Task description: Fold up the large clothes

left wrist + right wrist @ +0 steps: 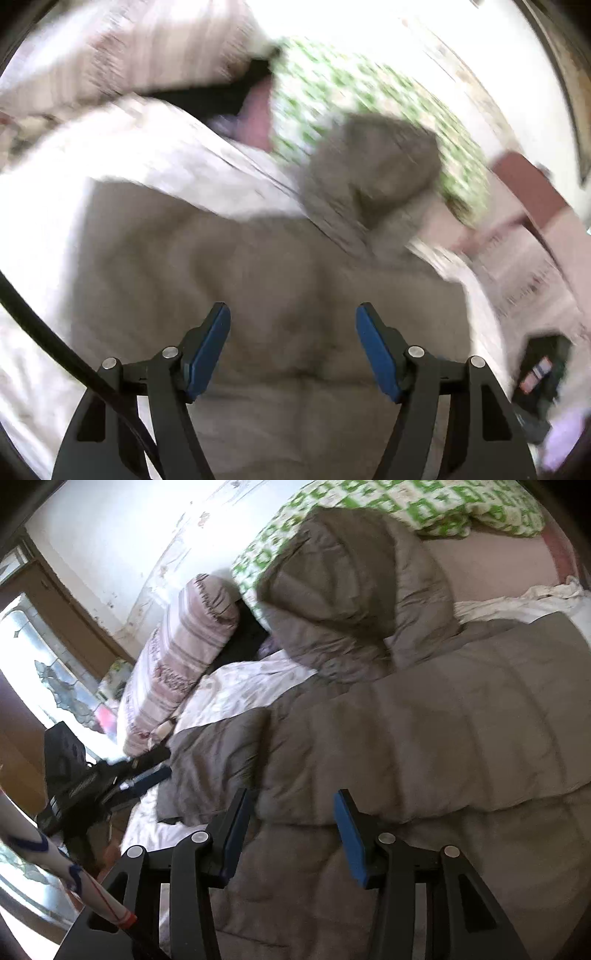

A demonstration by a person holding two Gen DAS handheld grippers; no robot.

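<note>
A large grey-brown padded jacket (424,738) lies spread on a bed, its hood (354,590) toward the pillows and a sleeve (210,771) folded across at the left. My right gripper (291,812) is open and empty just above the jacket's folded body. In the blurred left wrist view the same jacket (277,295) fills the middle, with its hood (373,166) beyond. My left gripper (293,325) is open and empty over the jacket. The left gripper also shows in the right wrist view (110,779), at the bed's left edge.
A white sheet (240,690) covers the bed. A striped pillow (181,657) and a green-patterned pillow (406,506) lie at the head. A pink cover (495,568) lies at the right. A window (33,657) and wooden door are at the left.
</note>
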